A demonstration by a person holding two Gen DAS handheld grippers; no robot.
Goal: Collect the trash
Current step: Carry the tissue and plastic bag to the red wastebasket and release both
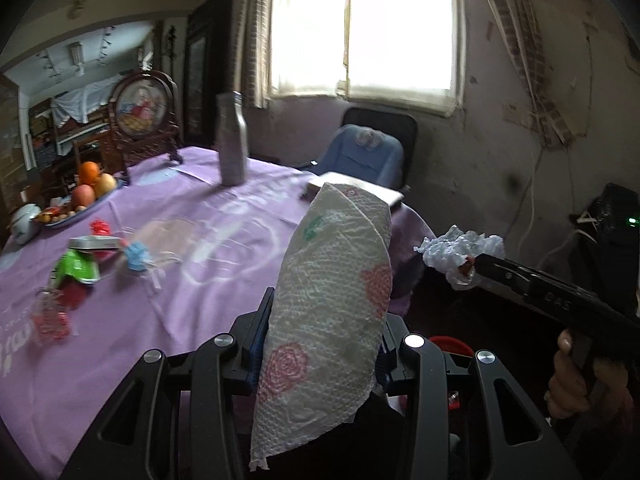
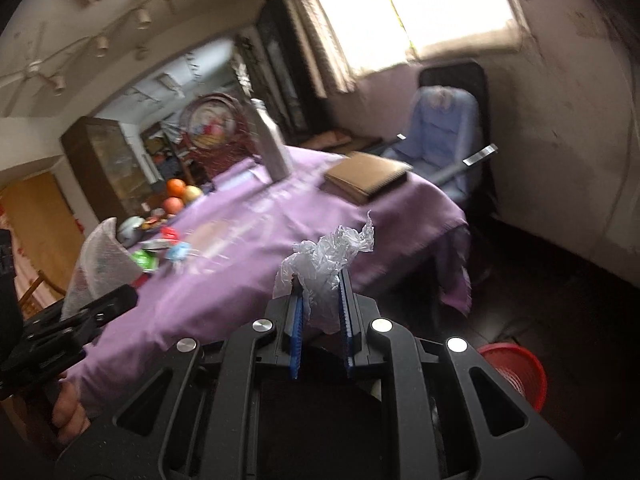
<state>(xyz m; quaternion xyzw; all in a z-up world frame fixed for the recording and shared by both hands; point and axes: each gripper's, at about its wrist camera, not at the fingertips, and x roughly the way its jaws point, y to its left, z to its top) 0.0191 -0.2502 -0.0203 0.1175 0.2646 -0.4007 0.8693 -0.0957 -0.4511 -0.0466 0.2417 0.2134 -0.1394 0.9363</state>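
Paper towel [image 1: 332,300] is pinched in the left gripper [image 1: 324,344], crumpled plastic [image 2: 326,264] in the right gripper [image 2: 322,312], both past the table edge [image 2: 448,216], above dark open floor [image 2: 560,300].

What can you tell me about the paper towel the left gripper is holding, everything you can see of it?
The paper towel is a white, embossed sheet printed with pink roses and a small green leaf motif. It looks soft and quilted, loosely folded into a long curved wad. It stands nearly upright, leaning slightly right, clamped low down in the left gripper, whose blue pads press its sides. Its rounded top rises above the purple tablecloth's edge; a ragged corner hangs below the jaws. Nothing else touches it.
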